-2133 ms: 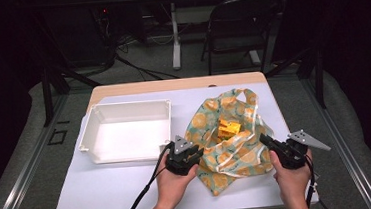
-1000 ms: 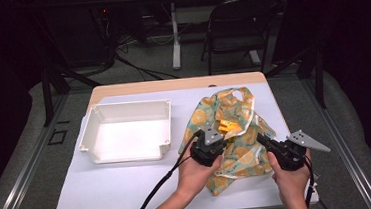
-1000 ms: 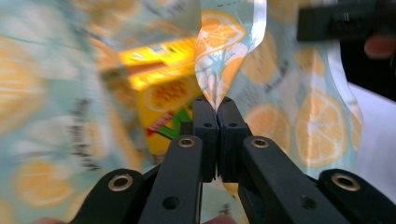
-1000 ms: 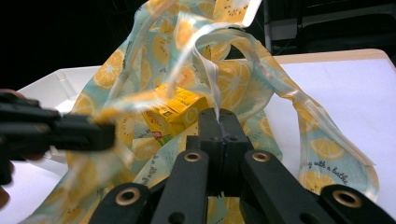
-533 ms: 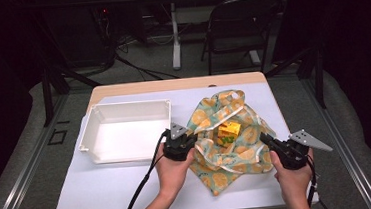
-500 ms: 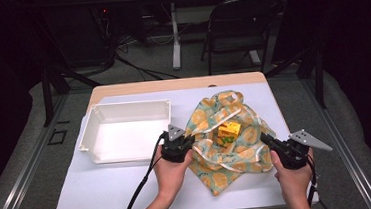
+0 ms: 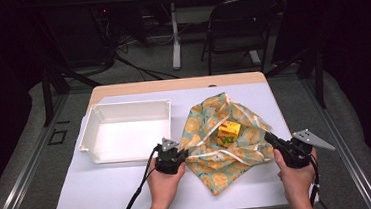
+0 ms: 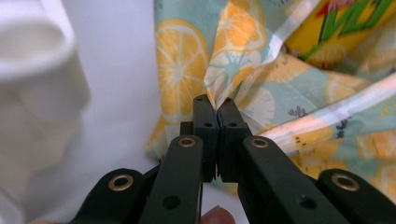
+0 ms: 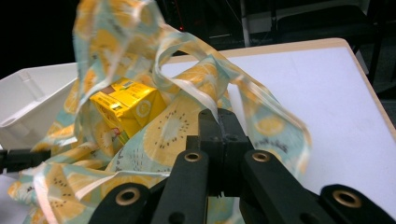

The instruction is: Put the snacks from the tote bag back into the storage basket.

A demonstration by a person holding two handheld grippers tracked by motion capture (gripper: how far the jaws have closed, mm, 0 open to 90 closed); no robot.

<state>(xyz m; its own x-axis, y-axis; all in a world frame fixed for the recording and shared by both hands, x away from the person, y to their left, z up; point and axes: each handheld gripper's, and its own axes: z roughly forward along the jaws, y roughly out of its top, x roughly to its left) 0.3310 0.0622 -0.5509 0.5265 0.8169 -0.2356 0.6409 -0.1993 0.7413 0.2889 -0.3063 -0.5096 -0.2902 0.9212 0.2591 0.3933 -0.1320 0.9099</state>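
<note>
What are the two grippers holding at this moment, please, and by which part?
Both hold the lemon-print bag: the left gripper pinches a fold at its left edge, the right gripper its right side.

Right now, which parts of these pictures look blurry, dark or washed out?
High view: the white table is bright, the room behind nearly black. Left gripper view: the white tray at left is a soft overexposed blur, while the lemon-print bag looks sharper. Right gripper view: the bag's raised top is smeared; the yellow carton shows glare.
</note>
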